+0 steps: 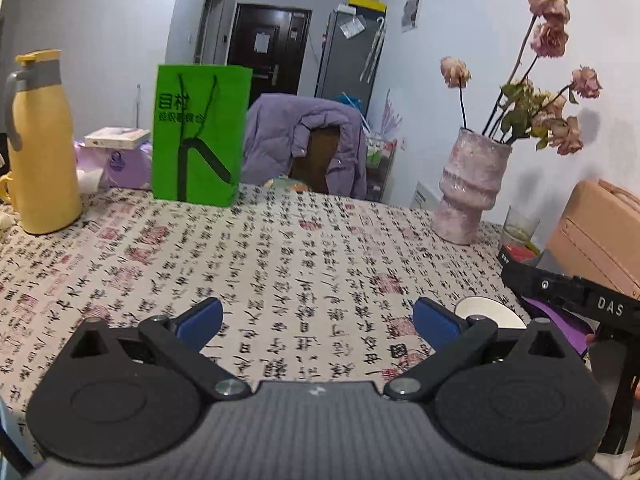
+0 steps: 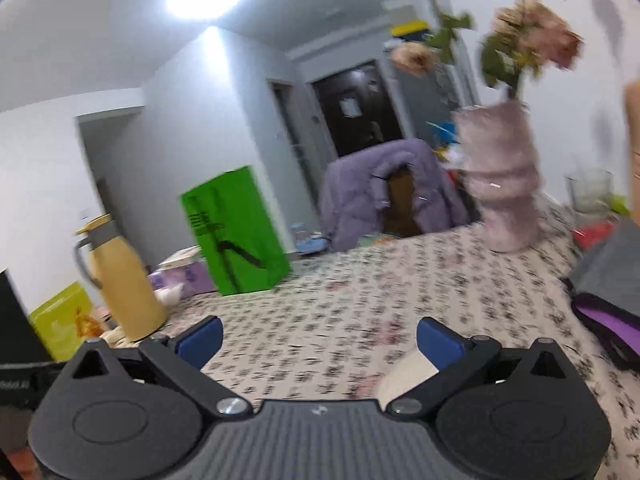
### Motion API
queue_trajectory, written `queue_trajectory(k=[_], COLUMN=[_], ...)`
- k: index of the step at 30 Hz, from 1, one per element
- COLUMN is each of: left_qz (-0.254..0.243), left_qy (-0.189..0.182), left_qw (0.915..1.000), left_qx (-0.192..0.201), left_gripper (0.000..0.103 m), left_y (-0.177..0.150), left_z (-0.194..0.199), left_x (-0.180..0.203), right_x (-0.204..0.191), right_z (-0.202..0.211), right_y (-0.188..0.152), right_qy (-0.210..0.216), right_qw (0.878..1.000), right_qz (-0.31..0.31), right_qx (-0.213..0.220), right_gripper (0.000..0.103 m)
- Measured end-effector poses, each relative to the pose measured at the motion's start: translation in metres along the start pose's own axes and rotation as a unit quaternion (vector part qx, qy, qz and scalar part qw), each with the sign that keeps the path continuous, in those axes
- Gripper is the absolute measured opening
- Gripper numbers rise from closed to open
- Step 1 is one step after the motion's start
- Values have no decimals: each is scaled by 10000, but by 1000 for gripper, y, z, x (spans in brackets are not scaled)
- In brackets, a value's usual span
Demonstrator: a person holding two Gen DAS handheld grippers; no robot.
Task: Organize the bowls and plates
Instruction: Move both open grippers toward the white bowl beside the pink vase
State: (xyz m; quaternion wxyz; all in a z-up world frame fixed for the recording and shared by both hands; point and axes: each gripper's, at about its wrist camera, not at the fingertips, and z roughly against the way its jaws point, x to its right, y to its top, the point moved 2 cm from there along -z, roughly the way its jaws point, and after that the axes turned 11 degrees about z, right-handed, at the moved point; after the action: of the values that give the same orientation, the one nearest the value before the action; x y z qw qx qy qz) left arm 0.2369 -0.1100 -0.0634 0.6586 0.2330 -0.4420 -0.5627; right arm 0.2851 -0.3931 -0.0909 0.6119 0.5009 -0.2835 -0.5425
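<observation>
The left gripper (image 1: 316, 320) hangs over the tabletop (image 1: 280, 248) with nothing between its fingers. Far ahead to its left stands a flask (image 1: 42, 148); right of that, a paper bag (image 1: 198, 136) with a box (image 1: 116, 137) lying behind and between them. Straight ahead beyond the tabletop's far edge is a chair draped with a jacket (image 1: 304, 144). Ahead to the right stands a vase (image 1: 470, 188), a glass (image 1: 520, 228) just right of it. A bowl (image 1: 490, 312) sits close beside the gripper's right finger. In the blurred right wrist view, the right gripper (image 2: 320, 340) has the vase ahead-right and the bag ahead-left.
</observation>
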Motion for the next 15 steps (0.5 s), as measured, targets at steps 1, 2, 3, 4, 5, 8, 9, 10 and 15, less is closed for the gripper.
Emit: queue_trajectory(k=[1, 2, 3, 4, 5, 8, 9, 10, 15], left_qz=[12, 33, 36, 19, -8, -100, -124, -134, -242], left_qy=[-2, 12, 17, 14, 30, 76, 92, 97, 129], left_qw=[10000, 9999, 9999, 9998, 9997, 9993, 9991, 9988, 9976], left_qx=[-55, -119, -165, -206, -240, -349, -405, -453, -631], left_gripper=[103, 103, 103, 103, 103, 103, 103, 103, 103], left_y=[1, 2, 3, 4, 5, 7, 8, 8, 7], left_z=[-4, -8, -11, -14, -18, -29, -33, -37, -58], left_x=[3, 7, 10, 14, 19, 33, 38, 42, 63], right_x=[6, 12, 19, 25, 31, 51, 57, 62, 82], right_z=[0, 1, 2, 2, 2, -2, -4, -5, -17], right_y=[0, -1, -1, -1, -2, -5, -6, -8, -16], right_qy=[-78, -151, -203, -257, -305, -438, -484, -521, -668], right_qw=[9999, 9997, 9994, 9990, 9984, 9959, 9948, 9936, 9878], right_qz=[-90, -188, -275, -376, -478, -781, -884, -972, -1313], right_qx=[-19, -28, -29, -32, -32, -116, -172, -228, -514], right_gripper=[103, 103, 103, 103, 103, 103, 103, 103, 103])
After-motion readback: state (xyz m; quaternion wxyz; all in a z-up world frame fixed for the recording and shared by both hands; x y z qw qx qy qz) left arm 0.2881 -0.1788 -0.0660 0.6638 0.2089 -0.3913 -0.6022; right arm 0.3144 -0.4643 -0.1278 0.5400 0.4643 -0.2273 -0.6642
